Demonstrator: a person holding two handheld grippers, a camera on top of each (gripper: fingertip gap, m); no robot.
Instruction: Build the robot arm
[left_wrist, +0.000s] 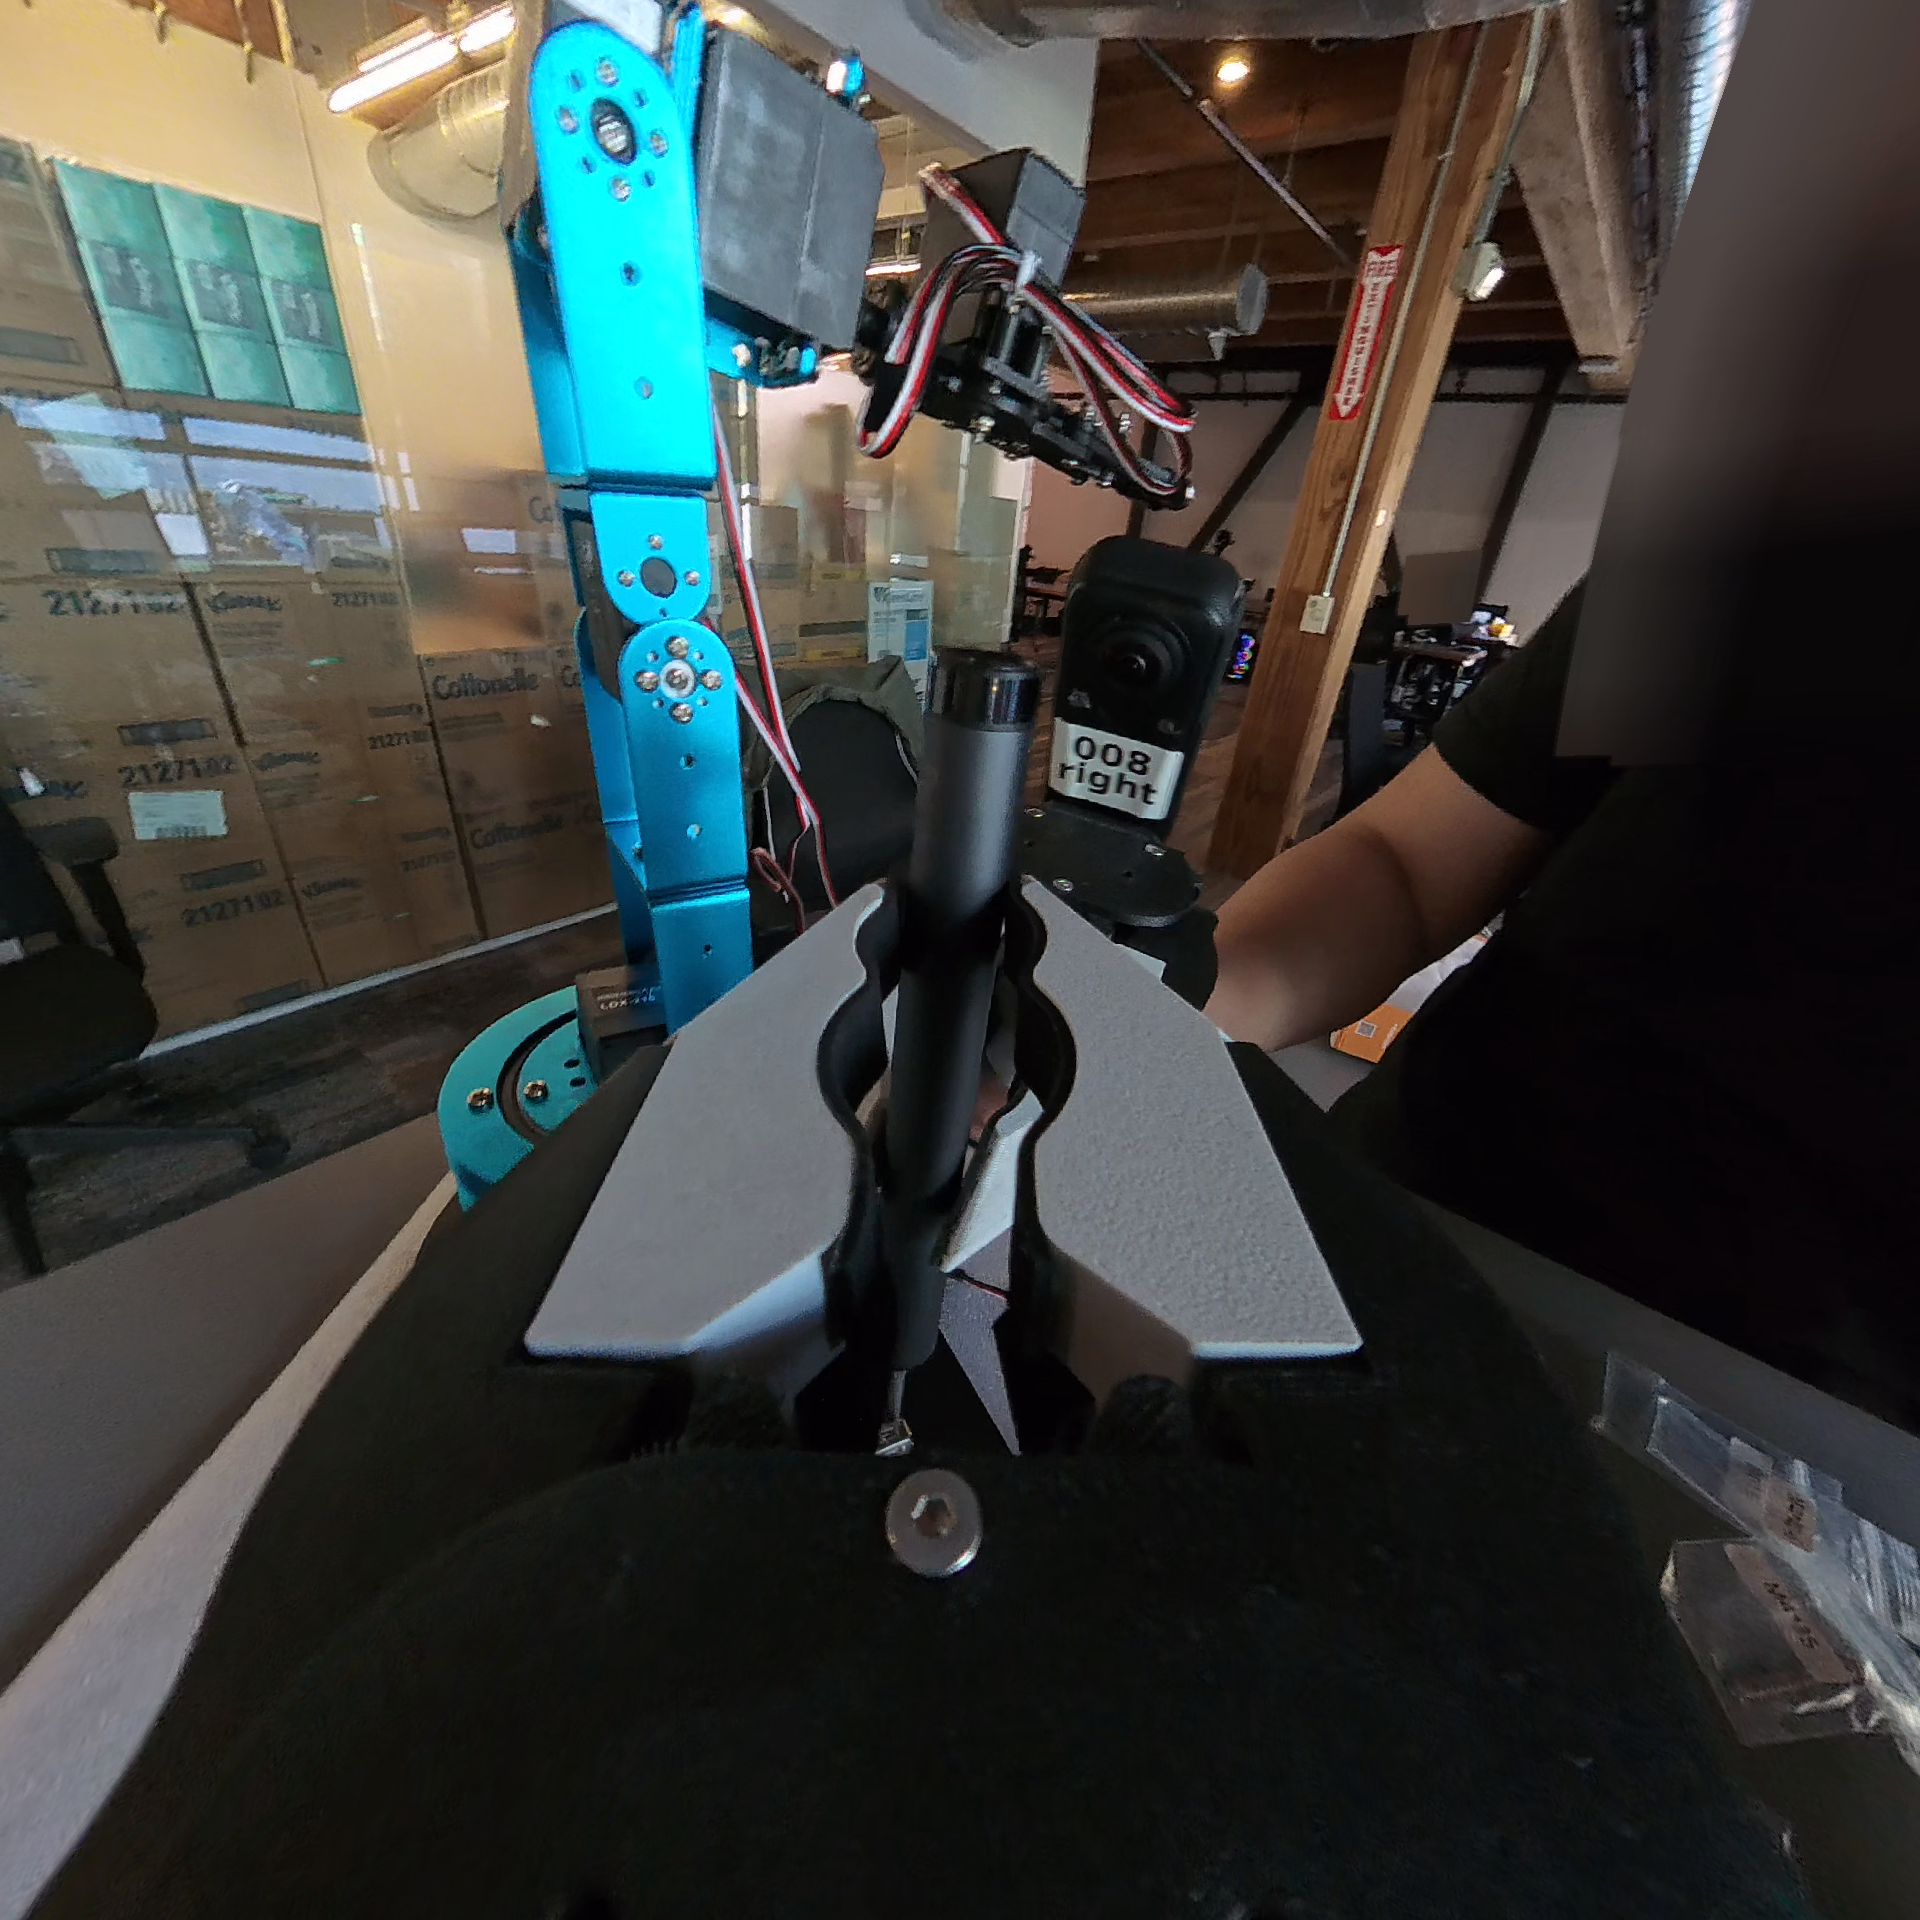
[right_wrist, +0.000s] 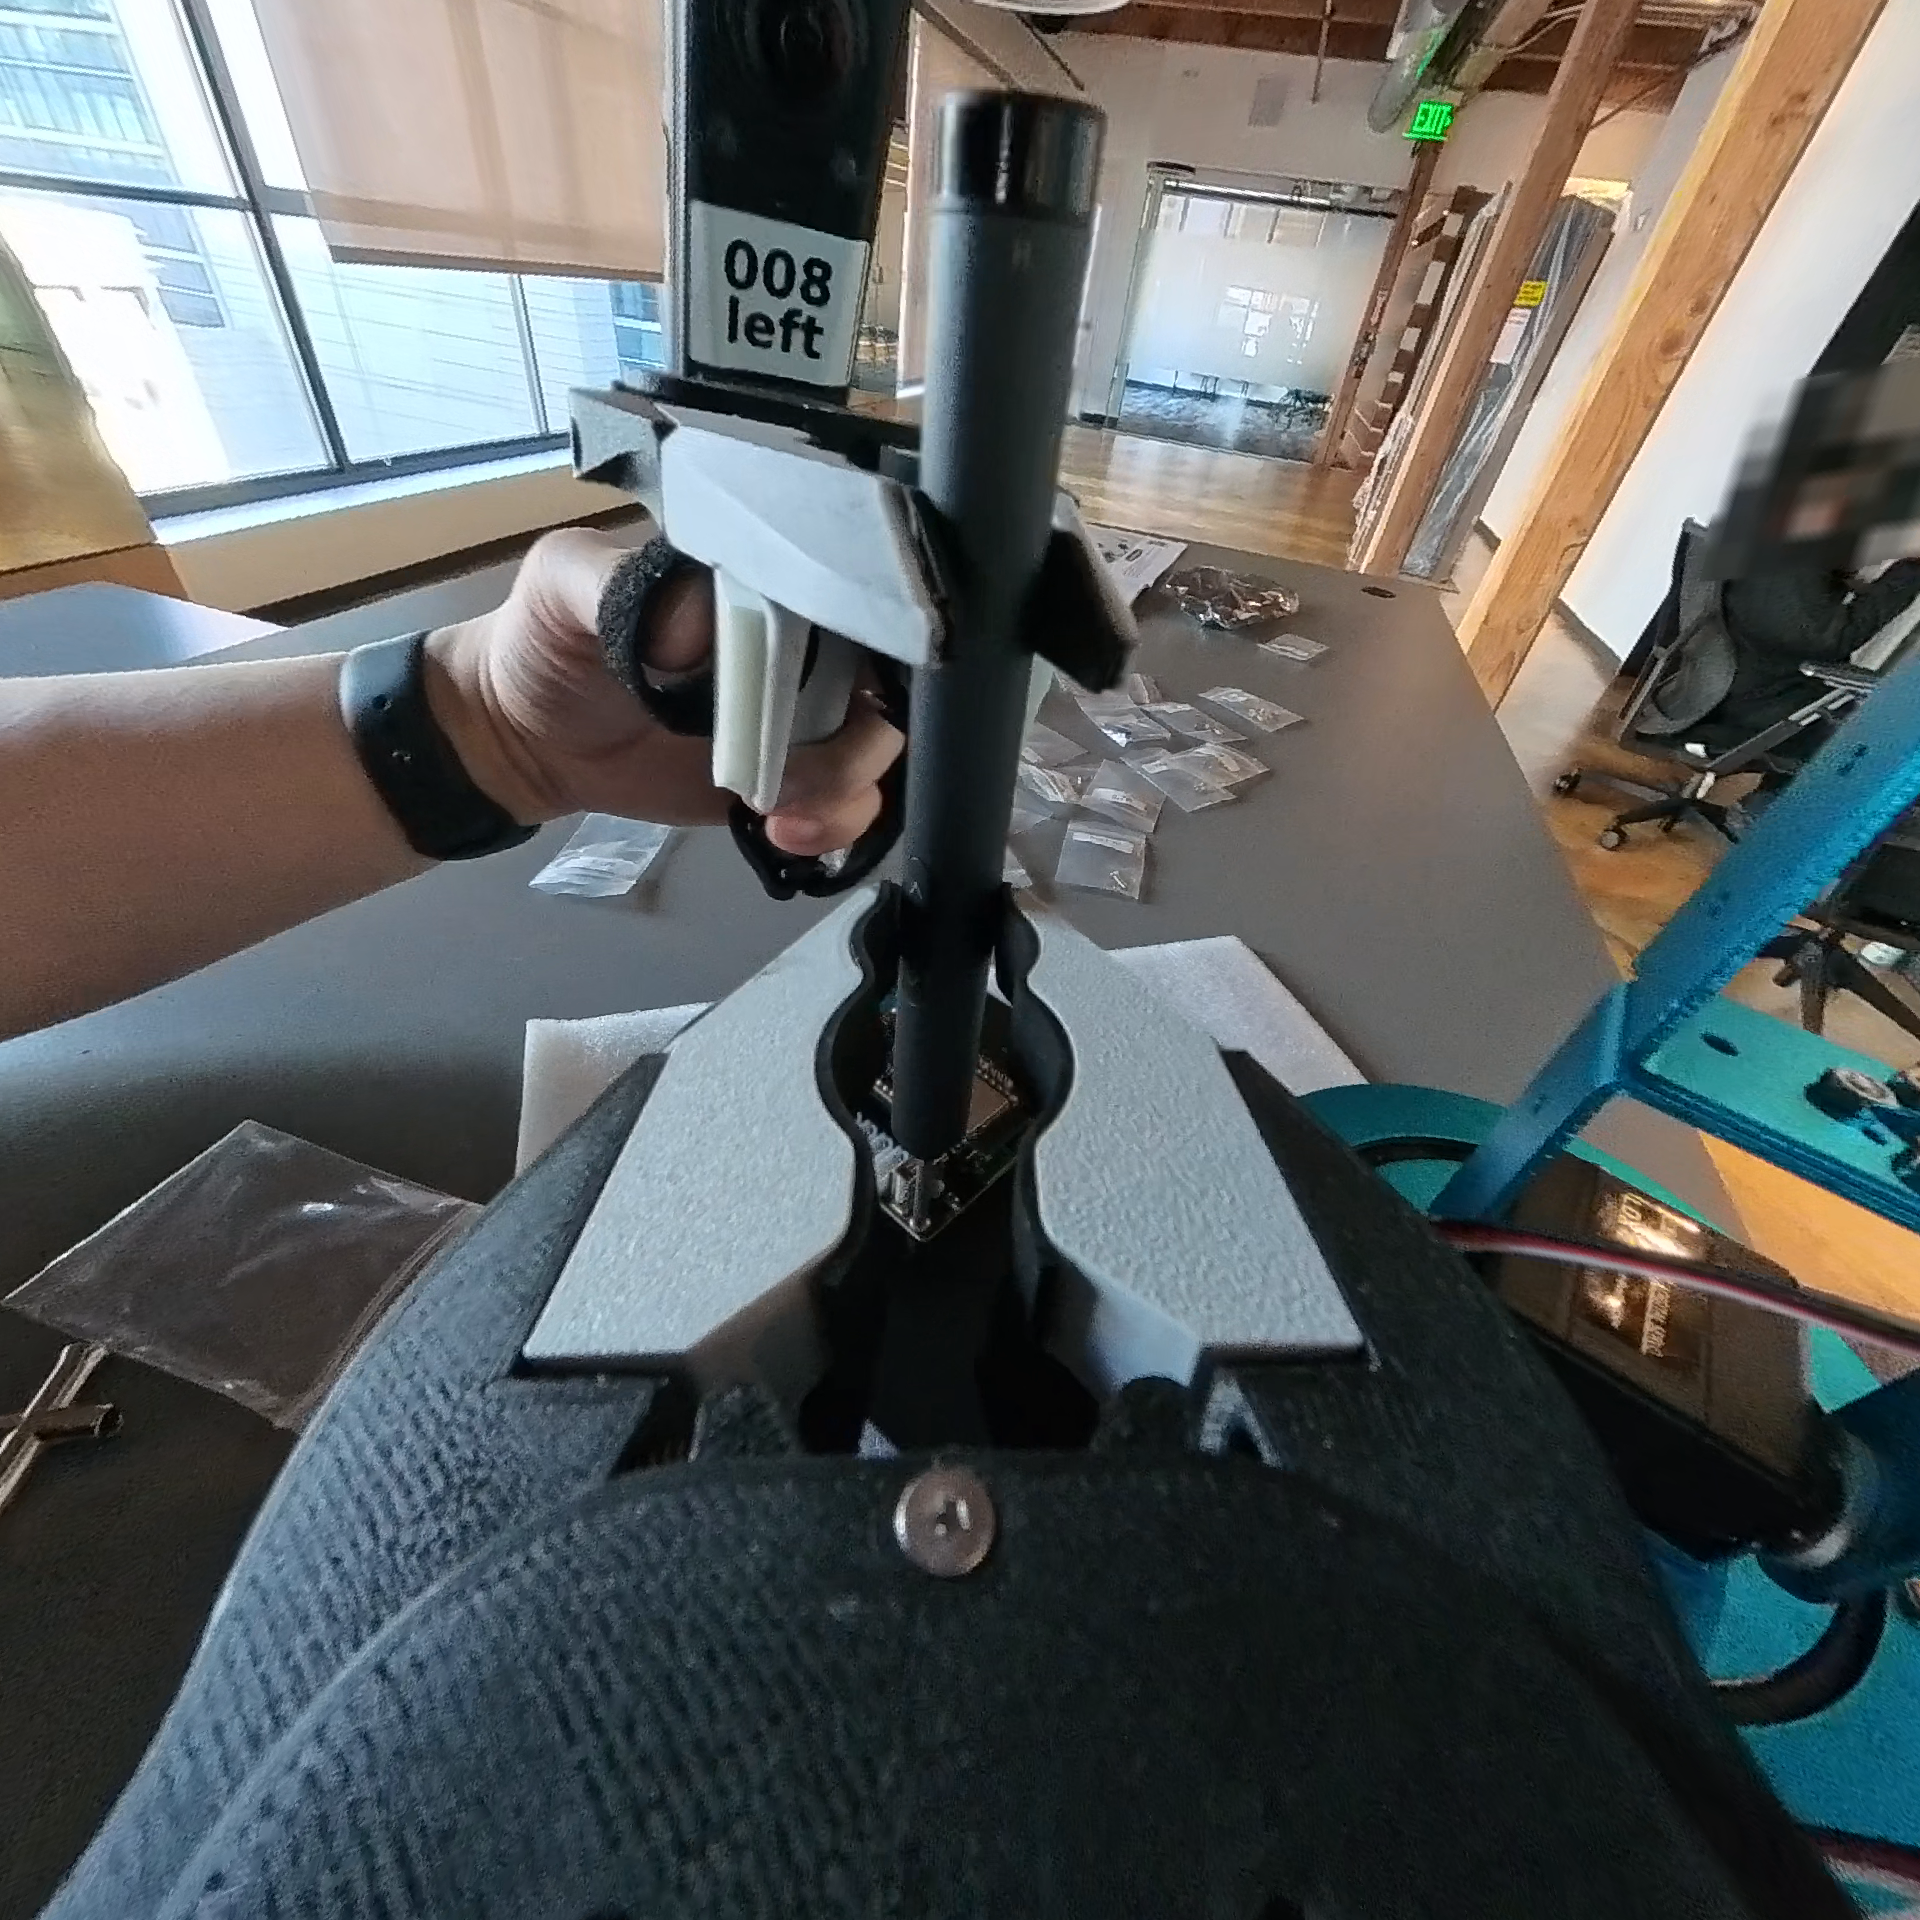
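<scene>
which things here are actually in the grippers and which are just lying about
In hand:
left gripper and right gripper, both shut on the dark screwdriver
circuit board under its tip

Lying about:
small plastic bags
white foam sheet
blue robot arm
cross-shaped tool

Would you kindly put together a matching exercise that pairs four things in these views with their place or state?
Things:
1. dark cylindrical tool
2. blue robot arm
3. small clear bags
4. white foam sheet

Places or states:
A. scattered over the grey table
B. standing upright
C. clamped by both the left gripper and the right gripper
D. lying flat on the table, below the right gripper

Pairs: 1-C, 2-B, 3-A, 4-D
</scene>
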